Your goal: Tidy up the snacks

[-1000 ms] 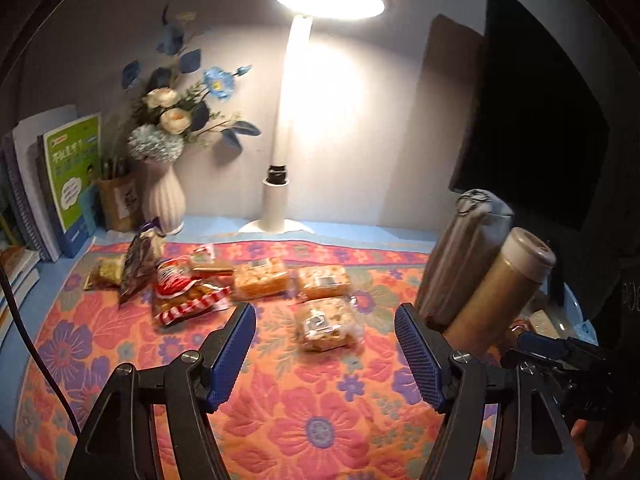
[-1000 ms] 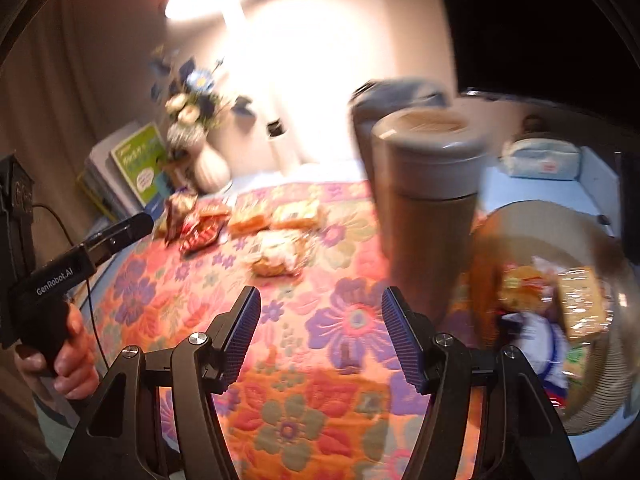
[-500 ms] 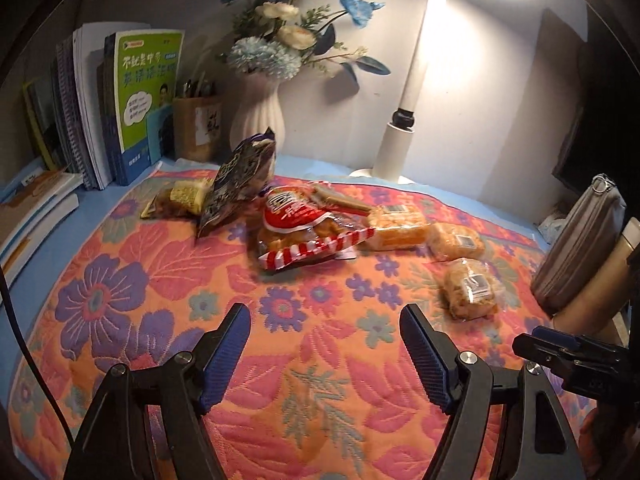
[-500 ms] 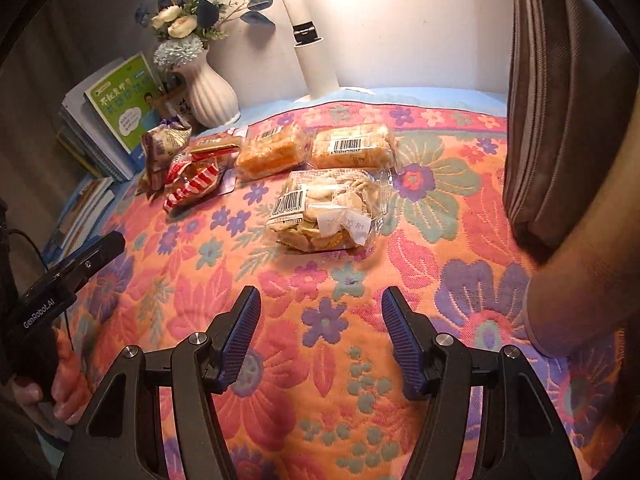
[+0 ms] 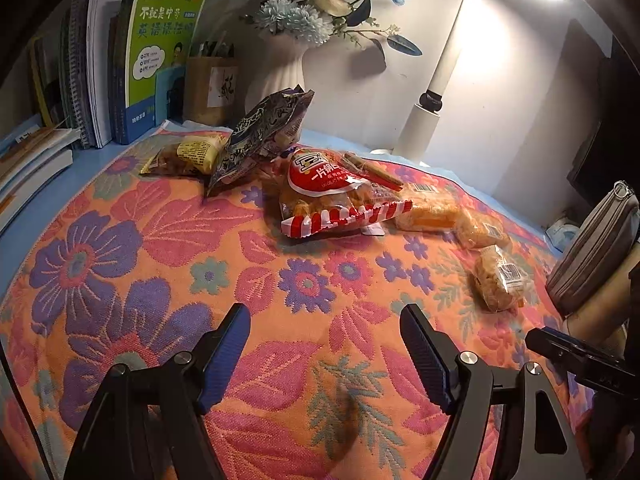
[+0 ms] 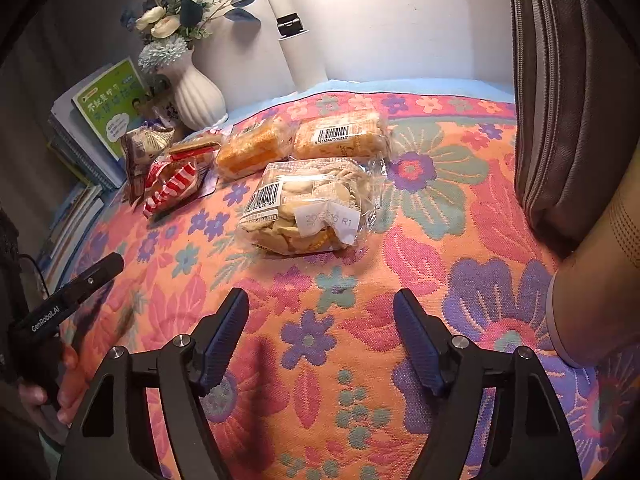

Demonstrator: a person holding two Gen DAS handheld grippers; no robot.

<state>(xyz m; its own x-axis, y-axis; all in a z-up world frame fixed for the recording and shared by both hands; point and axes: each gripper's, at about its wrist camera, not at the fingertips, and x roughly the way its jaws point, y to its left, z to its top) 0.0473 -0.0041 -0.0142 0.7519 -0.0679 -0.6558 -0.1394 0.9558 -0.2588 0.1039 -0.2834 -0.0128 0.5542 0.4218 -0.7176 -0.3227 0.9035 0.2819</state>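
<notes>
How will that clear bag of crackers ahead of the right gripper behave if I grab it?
The clear cracker bag looks crinkly and loose, so it will probably deform. Its contents look brittle and may crack if squeezed hard. It is likely light, and may slide on the floral cloth.

A white desk lamp (image 5: 434, 108) is glowing against the pale wall (image 6: 400, 20), lighting a flowered orange cloth (image 5: 120, 240) that is covering the blue tabletop (image 5: 88, 156); books (image 5: 100, 64) are standing by a white flower vase (image 6: 198, 96)
</notes>
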